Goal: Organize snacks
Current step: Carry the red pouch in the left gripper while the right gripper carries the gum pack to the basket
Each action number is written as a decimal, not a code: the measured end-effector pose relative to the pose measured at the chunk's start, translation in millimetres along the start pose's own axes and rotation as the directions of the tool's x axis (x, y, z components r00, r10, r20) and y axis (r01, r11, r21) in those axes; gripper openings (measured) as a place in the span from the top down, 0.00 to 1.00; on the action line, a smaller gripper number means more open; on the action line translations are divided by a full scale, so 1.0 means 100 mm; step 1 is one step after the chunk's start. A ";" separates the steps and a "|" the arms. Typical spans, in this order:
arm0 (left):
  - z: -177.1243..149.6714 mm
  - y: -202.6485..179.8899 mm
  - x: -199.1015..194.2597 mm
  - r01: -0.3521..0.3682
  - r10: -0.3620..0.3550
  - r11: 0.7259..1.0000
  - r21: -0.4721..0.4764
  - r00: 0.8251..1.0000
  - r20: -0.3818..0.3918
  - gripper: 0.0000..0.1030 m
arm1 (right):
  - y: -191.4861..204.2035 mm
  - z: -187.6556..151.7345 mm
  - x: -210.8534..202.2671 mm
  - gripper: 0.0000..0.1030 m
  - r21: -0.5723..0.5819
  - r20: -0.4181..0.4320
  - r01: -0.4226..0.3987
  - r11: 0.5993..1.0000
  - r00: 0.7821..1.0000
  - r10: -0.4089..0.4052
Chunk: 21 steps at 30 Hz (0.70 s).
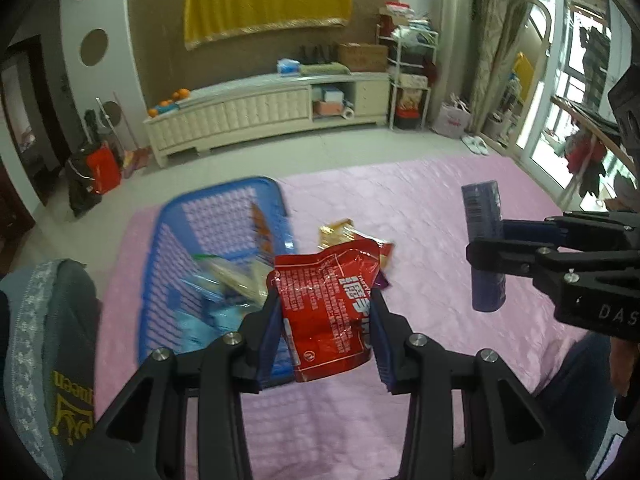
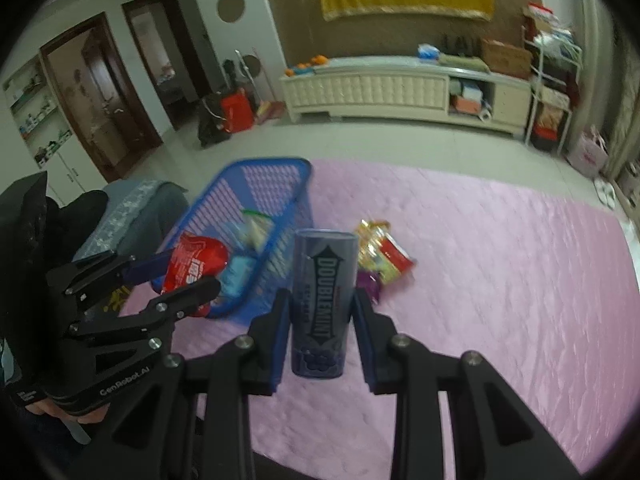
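My left gripper (image 1: 326, 312) is shut on a red snack pouch (image 1: 332, 300), held above the pink mat. The same pouch (image 2: 196, 264) shows in the right wrist view, in the left gripper (image 2: 188, 272) near the basket. My right gripper (image 2: 322, 316) is shut on an upright dark blue gum canister (image 2: 322, 300); in the left wrist view that canister (image 1: 482, 236) hangs at the right in the right gripper (image 1: 486, 240). A blue mesh basket (image 1: 224, 208) (image 2: 256, 184) lies on the mat with several snack packs in it.
Loose yellow, red and purple packets (image 1: 352, 236) (image 2: 380, 252) lie on the pink mat (image 1: 440, 200) beside the basket. A grey garment with lace trim (image 1: 44, 340) sits at the left. A cream cabinet (image 1: 264, 108) stands against the far wall across the tiled floor.
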<state>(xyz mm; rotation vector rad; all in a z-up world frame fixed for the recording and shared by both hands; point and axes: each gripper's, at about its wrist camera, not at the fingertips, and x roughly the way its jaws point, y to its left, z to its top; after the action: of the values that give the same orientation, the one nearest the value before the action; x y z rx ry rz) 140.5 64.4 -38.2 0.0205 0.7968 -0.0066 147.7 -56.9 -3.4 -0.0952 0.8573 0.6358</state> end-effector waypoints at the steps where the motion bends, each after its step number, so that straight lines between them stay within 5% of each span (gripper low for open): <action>1: 0.02 0.09 -0.03 -0.007 0.007 1.000 -0.007 1.000 0.005 0.63 | 0.05 0.03 0.02 0.66 -0.009 0.005 -0.005 1.000 1.000 0.005; 13: -0.12 0.86 0.24 -0.020 0.016 0.995 -0.098 0.999 -0.038 0.63 | 0.61 0.36 0.66 0.66 -0.059 -0.056 -0.093 0.994 0.994 0.089; 21: -0.20 1.08 0.52 0.034 -0.045 0.989 -0.144 0.996 -0.073 0.62 | 0.86 0.32 1.11 0.66 -0.087 -0.148 -0.100 0.991 0.985 0.086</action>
<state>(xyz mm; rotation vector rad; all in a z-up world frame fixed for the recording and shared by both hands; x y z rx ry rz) 163.8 172.5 -87.3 -0.1315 0.8721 0.0134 174.9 76.9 -48.8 -0.1894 0.9754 0.7642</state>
